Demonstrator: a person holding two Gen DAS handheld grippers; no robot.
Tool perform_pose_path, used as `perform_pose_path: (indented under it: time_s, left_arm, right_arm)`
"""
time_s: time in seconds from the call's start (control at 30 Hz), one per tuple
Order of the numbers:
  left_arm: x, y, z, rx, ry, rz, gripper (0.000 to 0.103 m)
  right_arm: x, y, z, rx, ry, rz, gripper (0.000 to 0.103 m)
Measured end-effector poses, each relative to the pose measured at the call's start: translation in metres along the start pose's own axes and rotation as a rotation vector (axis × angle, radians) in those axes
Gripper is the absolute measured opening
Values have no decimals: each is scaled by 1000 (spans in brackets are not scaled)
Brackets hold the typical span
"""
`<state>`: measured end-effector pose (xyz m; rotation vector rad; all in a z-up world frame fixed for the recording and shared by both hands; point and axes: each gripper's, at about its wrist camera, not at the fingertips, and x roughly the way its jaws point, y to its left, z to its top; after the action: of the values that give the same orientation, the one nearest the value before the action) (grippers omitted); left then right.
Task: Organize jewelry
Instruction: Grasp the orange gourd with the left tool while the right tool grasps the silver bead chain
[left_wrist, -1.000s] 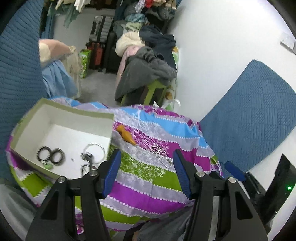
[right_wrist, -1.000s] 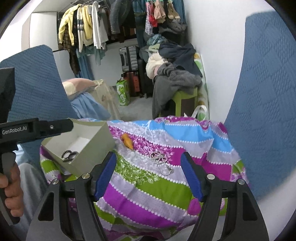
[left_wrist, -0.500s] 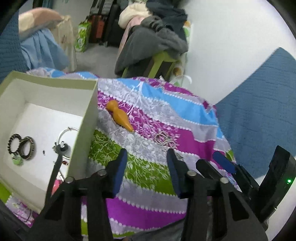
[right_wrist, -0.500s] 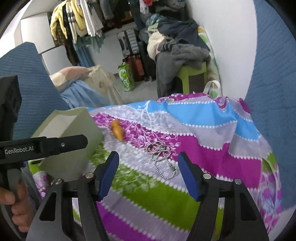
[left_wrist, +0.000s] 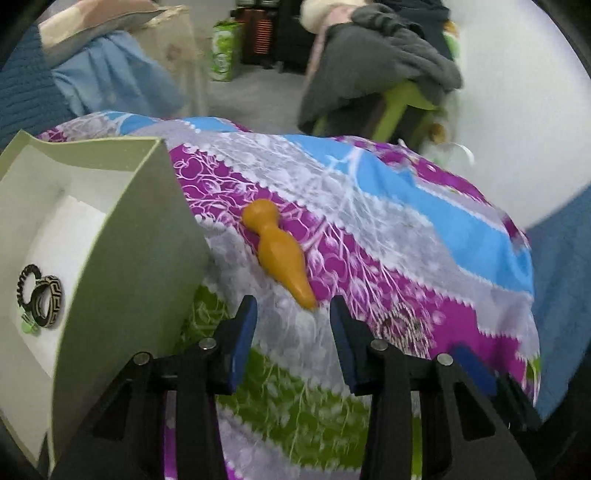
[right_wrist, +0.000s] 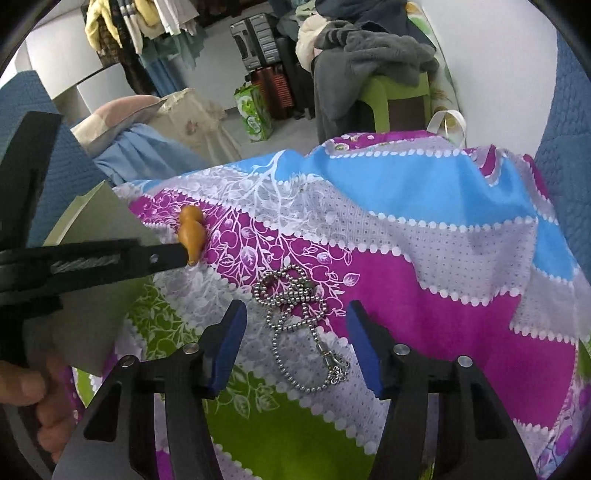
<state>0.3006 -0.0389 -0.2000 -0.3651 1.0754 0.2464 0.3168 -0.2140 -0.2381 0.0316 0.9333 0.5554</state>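
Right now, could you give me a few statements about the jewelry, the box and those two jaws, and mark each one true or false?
1. The orange pendant lies on the striped cloth, outside the box. True.
2. The bead chain is already in the box. False: it lies on the cloth, just ahead of the right gripper.
3. Both pairs of jaws are open and hold nothing. True; the left gripper points at the pendant's tip.
4. The box is empty. False: two dark rings lie inside it.
5. The right gripper is clamped on the chain. False: its jaws stand apart on either side.
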Motion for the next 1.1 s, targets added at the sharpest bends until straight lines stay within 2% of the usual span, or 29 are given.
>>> perform_pose_path:
  time_s: [0.37,0.47,0.5,0.53,0.77,0.83,0.9,0.93,0.97,1.1]
  left_arm:
    - [34,-7,25,6,-21,78,42]
    - [42,-4,28,2,-7,66,40]
    - [42,-3,28,10,-14,64,32]
    - [41,-2,28,17,-16,58,29]
    - [31,2,23,43,-7,-7,29]
    - [26,1,20,59,-17,-10,29]
    - [22,1,19,67,-22,-12,29]
    - [21,2,18,63,-18,-21,29]
    - [21,2,18,60,-15,-28,29]
    - [16,3,12,67,-5,-62,29]
  right_arm:
    - [16,-3,1,-22,26,-10,54]
    - [21,0,2,-57,22,-19,54]
    - [22,1,2,-65,25,-22,54]
    - [24,2,2,-76,24,-27,55]
    - [36,20,5,-208,6,-75,54]
    - [39,28,4,-262,0,-100,49]
    - [40,33,3,-275,-3,-89,25]
    - [41,34,3,-275,-3,-96,19]
    - [41,35,3,-268,3,-96,10]
    - [38,38,3,-243,18,-111,6]
